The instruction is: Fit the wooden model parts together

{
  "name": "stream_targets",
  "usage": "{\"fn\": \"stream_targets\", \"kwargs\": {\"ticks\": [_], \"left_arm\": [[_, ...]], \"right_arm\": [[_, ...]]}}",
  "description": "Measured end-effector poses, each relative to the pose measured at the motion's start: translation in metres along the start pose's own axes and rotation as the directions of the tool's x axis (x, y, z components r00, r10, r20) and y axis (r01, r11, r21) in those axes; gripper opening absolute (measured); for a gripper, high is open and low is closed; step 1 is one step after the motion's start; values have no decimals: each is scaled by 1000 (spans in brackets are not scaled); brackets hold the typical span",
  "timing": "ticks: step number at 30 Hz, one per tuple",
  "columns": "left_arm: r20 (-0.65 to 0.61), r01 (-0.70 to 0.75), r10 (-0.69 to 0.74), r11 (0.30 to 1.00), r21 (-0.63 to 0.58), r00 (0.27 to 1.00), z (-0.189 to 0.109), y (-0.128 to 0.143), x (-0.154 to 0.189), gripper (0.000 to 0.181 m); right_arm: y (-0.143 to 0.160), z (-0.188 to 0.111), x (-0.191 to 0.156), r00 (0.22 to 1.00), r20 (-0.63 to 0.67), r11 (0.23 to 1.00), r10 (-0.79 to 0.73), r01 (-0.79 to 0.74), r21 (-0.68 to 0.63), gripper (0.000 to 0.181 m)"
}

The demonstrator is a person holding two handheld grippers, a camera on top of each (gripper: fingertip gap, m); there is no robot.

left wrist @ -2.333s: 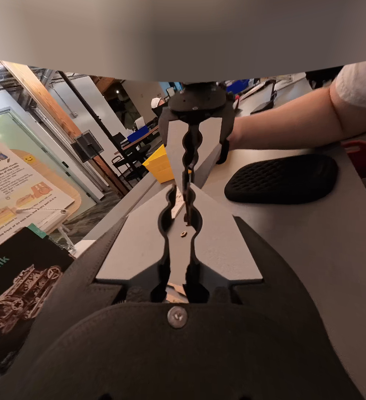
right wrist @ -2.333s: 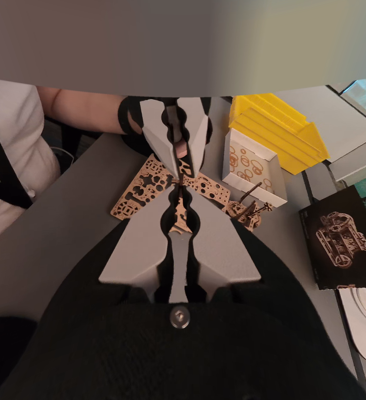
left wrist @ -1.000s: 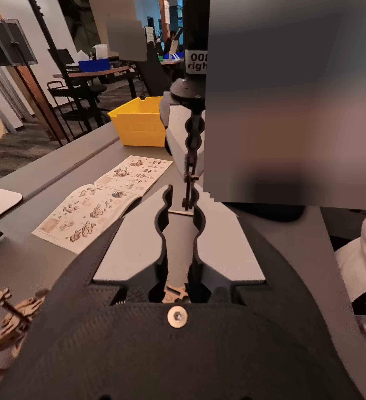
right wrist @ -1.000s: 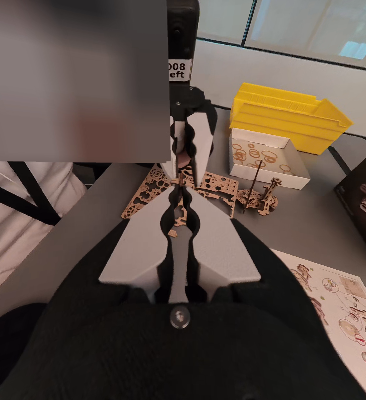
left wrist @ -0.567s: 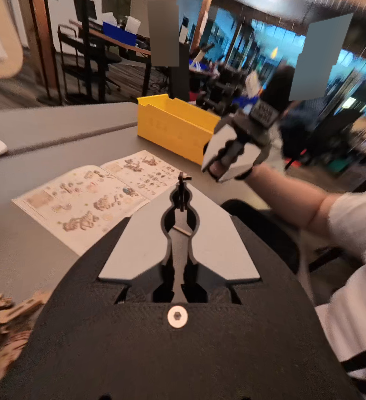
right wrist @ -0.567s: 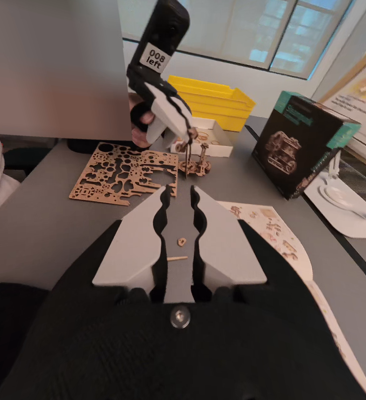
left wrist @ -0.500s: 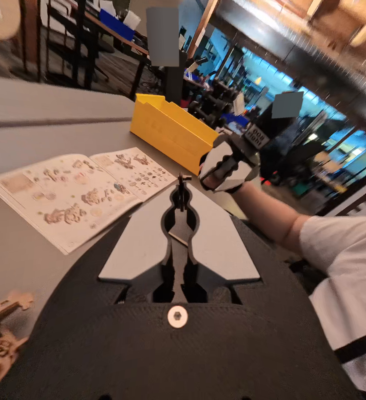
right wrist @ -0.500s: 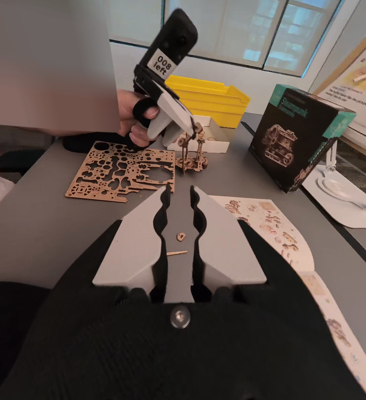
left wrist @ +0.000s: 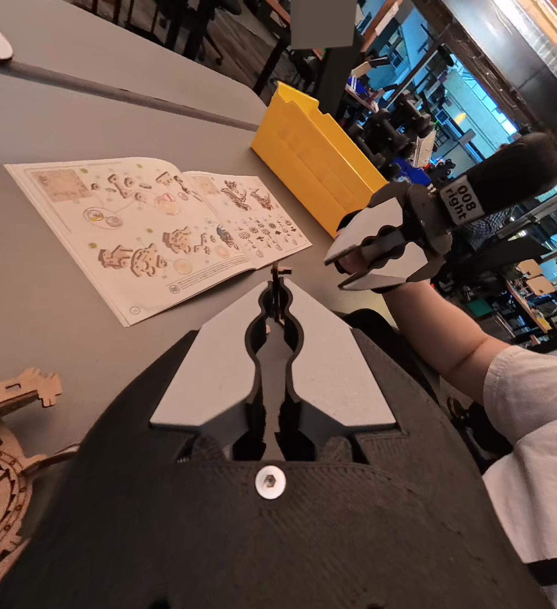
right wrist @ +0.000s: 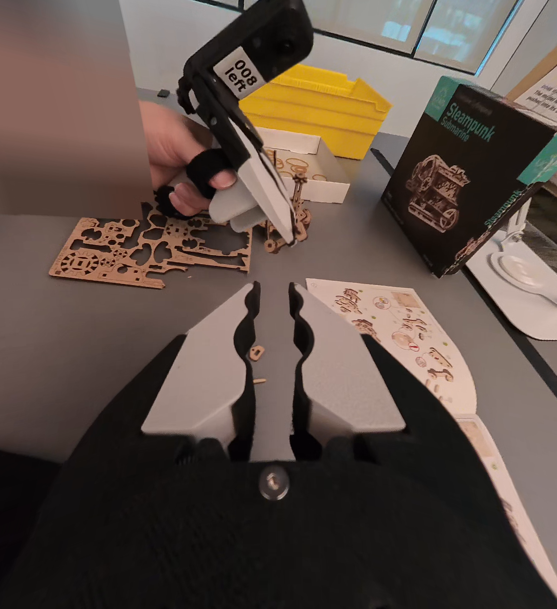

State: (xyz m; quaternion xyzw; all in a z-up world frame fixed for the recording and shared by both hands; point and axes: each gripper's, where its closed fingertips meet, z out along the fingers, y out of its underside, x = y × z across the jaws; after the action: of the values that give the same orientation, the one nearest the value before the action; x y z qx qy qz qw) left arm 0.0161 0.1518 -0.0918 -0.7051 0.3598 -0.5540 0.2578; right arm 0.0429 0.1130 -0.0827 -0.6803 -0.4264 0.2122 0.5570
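1. Pinching a thin wooden stick piece point(left wrist: 276, 290) at its very tips, my left gripper point(left wrist: 276, 298) is closed down, the piece standing up just past the fingertips.
2. My right gripper point(right wrist: 273, 290) hangs above the grey table point(right wrist: 72, 329) with its jaws parted and nothing between them.
3. Below that gap lie a small loose wooden part point(right wrist: 256, 353) and a short wooden peg point(right wrist: 260, 381), both flat on the table.
4. Farther out, my left gripper's tips sit just beside the part-built wooden model point(right wrist: 298, 217).
5. Left of the model lies the punched-out wooden sheet point(right wrist: 145, 250); to the right, the open instruction booklet point(right wrist: 399, 333) and the dark kit box point(right wrist: 468, 184).
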Motion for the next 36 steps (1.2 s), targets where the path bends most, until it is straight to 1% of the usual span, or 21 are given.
{"fn": "stream_targets", "kwargs": {"ticks": [5, 10, 13, 15, 16, 18, 20, 22, 24, 26, 29, 31, 32, 36], "left_arm": [[67, -31, 32, 999, -4, 997, 8, 0, -6, 0], [33, -96, 98, 994, -50, 995, 21, 8, 9, 0], [11, -59, 60, 997, -40, 998, 22, 15, 10, 0], [16, -50, 51, 998, -41, 999, 20, 20, 8, 0], [25, -51, 52, 998, -41, 998, 19, 23, 5, 0], [28, -42, 43, 998, -51, 999, 16, 26, 1, 0], [21, -22, 23, 998, -54, 1000, 15, 26, -2, 0], [32, -18, 20, 998, -66, 999, 15, 28, -9, 0], [27, 7, -5, 998, -61, 1000, 14, 28, -11, 0], [11, 26, -25, 998, -61, 1000, 12, 27, -9, 0], [12, 23, -22, 998, -58, 1000, 10, 26, -10, 0], [1, 37, -37, 998, -55, 999, 9, 26, -9, 0], [-3, 42, -42, 998, -55, 999, 9, 26, -8, 0], [-16, 39, -40, 998, -55, 999, 9, 26, -4, 0]], "right_arm": [[14, 5, 4, 994, -76, 997, -74, 75, 4, 15], [19, 8, 1, 976, -134, 985, -170, 172, 5, 18], [20, 12, -5, 962, -130, 970, -242, 240, -30, 22], [10, 16, -11, 959, -115, 966, -260, 259, -23, 25], [2, 19, -17, 966, -82, 970, -245, 245, -10, 26], [-5, 27, -27, 985, -11, 984, -175, 174, -23, 34], [-7, 33, -31, 991, 2, 991, -132, 132, 8, 35], [3, 35, -29, 988, -37, 988, -148, 149, 34, 32], [19, 35, -25, 985, -45, 986, -168, 167, -25, 32], [23, 33, -20, 984, -67, 985, -167, 165, -42, 32], [30, 32, -15, 990, -77, 992, -120, 116, -57, 30], [41, 32, -5, 991, -109, 991, -72, 59, -120, 24], [47, 32, 0, 991, -128, 989, -47, 28, -146, 24], [50, 28, 11, 987, -162, 990, 19, -42, -136, 23]]}}
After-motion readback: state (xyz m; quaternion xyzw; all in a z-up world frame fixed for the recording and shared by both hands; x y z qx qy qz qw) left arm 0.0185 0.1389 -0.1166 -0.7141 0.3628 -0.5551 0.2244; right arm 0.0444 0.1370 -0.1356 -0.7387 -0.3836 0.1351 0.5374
